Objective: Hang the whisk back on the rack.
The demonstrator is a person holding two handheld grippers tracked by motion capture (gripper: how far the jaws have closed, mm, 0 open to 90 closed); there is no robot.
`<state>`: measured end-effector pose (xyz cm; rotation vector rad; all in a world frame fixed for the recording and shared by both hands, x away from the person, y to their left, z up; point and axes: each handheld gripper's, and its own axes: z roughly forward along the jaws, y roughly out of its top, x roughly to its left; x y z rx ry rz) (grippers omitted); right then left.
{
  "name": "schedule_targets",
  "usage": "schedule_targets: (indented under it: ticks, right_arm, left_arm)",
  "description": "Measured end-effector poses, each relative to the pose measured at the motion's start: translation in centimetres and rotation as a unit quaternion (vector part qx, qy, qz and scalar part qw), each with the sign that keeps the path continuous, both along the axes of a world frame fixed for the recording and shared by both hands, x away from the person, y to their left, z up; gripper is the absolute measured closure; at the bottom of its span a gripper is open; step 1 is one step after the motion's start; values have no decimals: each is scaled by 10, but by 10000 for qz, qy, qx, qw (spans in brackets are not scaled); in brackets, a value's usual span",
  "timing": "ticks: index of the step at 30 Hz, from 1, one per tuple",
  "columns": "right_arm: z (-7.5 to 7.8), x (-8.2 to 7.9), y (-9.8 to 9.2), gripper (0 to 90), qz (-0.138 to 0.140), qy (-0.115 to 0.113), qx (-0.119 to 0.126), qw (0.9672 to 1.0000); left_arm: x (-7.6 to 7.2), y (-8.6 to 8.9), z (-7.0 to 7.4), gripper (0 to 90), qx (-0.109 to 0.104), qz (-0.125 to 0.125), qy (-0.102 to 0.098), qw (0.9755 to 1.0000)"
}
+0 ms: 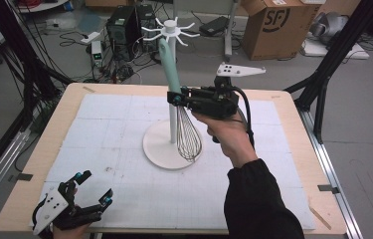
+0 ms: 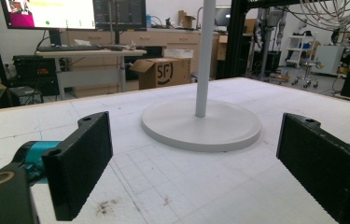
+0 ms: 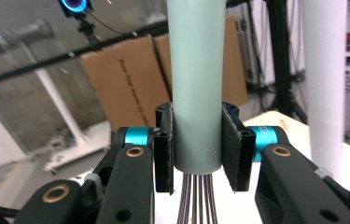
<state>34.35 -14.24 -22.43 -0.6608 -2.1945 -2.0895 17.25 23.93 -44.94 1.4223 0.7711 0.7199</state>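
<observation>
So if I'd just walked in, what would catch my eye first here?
Probably the whisk, held up off the table by its pale green handle in the right tool, hanging wires-down beside the white hook stand at mid-table. Up close, the two black pads press that handle from both sides. Then the left tool, low at the near left corner of the white mat, its jaws wide apart and holding nothing.

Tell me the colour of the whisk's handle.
Pale mint green. The whisk handle shows best in the right gripper view, clamped between the right gripper fingers.
</observation>
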Motion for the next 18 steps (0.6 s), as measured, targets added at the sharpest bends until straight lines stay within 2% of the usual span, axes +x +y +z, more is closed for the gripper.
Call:
schedule_targets:
  ticks: [2,4,8,10,12,18]
  right_arm:
    - [-3,2,-2,692,86,50,163,9998]
    - [-4,3,-1,692,82,12,164,9998]
    - [-6,7,0,691,108,90,270,9995]
    - [-9,13,0,690,89,276,425,9987]
    - [-11,17,-1,690,62,338,569,9978]
    - [-10,18,-1,688,-86,123,454,9989]
  left_arm:
    - [0,0,0,111,10,-4,-12,10000]
    - [0,0,0,111,23,6,2,10000]
    - [0,0,0,111,35,5,7,10000]
    - [0,0,0,111,32,0,10,10000]
    - [0,0,0,111,17,9,0,10000]
    - [0,1,0,110,2,8,1,10000]
